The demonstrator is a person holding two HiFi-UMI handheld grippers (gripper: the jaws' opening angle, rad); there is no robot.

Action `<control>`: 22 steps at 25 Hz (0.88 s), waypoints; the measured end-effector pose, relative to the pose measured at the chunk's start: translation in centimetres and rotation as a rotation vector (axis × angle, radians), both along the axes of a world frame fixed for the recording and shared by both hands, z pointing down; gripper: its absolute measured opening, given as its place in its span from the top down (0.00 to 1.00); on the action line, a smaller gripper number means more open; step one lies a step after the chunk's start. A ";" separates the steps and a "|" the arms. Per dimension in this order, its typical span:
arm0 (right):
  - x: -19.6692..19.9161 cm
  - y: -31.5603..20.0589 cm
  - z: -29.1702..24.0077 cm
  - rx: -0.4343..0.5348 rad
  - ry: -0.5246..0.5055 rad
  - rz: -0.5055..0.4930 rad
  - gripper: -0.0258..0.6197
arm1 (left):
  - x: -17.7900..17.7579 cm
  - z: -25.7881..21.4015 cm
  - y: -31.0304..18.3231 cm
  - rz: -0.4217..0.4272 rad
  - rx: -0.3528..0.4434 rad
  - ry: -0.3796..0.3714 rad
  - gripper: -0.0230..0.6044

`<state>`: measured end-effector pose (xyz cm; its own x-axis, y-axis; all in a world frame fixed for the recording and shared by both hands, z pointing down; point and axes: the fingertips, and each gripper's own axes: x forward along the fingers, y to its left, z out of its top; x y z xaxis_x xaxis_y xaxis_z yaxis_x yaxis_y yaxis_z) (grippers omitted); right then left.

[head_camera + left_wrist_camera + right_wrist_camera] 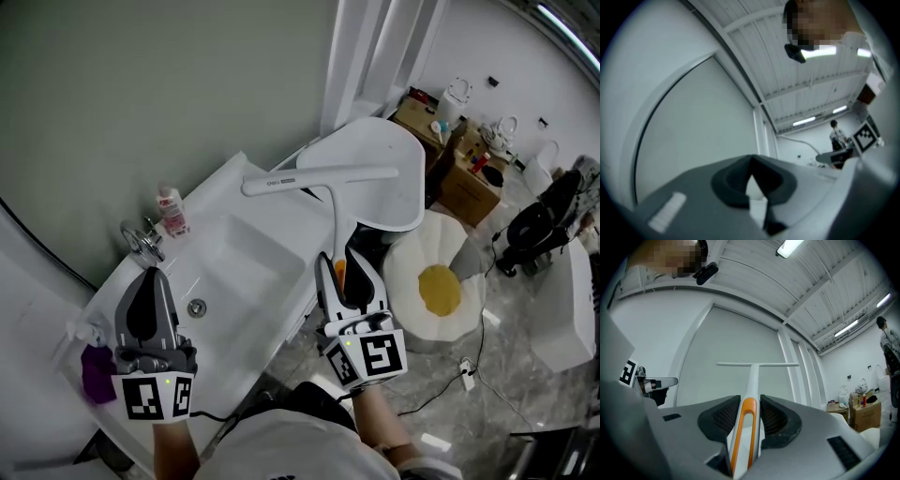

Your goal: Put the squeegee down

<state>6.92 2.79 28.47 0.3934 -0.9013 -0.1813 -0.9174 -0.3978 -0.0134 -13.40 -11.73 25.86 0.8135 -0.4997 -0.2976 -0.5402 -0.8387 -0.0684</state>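
The squeegee (319, 177) is white, with a long blade across the top and a handle with an orange inset (746, 427). My right gripper (349, 259) is shut on that handle and holds the squeegee upright, blade toward the grey wall panel, over the right end of the white sink counter (246, 217). In the right gripper view the blade (758, 364) lies level in front of the panel. My left gripper (150, 278) hovers over the left part of the basin, near the drain (196, 307). Its jaws (751, 174) are together with nothing between them.
A chrome tap (141, 242) and a small pink-labelled bottle (171, 211) stand at the back of the sink. A purple object (97, 372) sits at the counter's left end. To the right are a white curved seat (380, 178), an egg-shaped mat (437, 289) and cardboard boxes (466, 180).
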 end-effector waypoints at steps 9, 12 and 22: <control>2.3 -1.9 1.7 -0.046 -0.006 0.000 0.76 | 1.1 0.9 -1.2 -0.024 0.004 -0.005 0.95; 3.7 -3.2 2.2 -0.057 -0.017 -0.025 0.76 | 1.3 0.9 -2.1 -0.070 -0.013 0.005 0.95; 9.0 -9.8 4.3 -0.127 -0.027 -0.160 0.76 | 3.9 0.8 -4.7 -0.202 -0.020 -0.002 0.95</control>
<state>15.90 -7.03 32.78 0.2464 -0.9677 -0.0539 -0.9691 -0.2468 0.0025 -9.50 -16.43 26.66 0.6965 -0.6588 -0.2845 -0.6978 -0.7143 -0.0542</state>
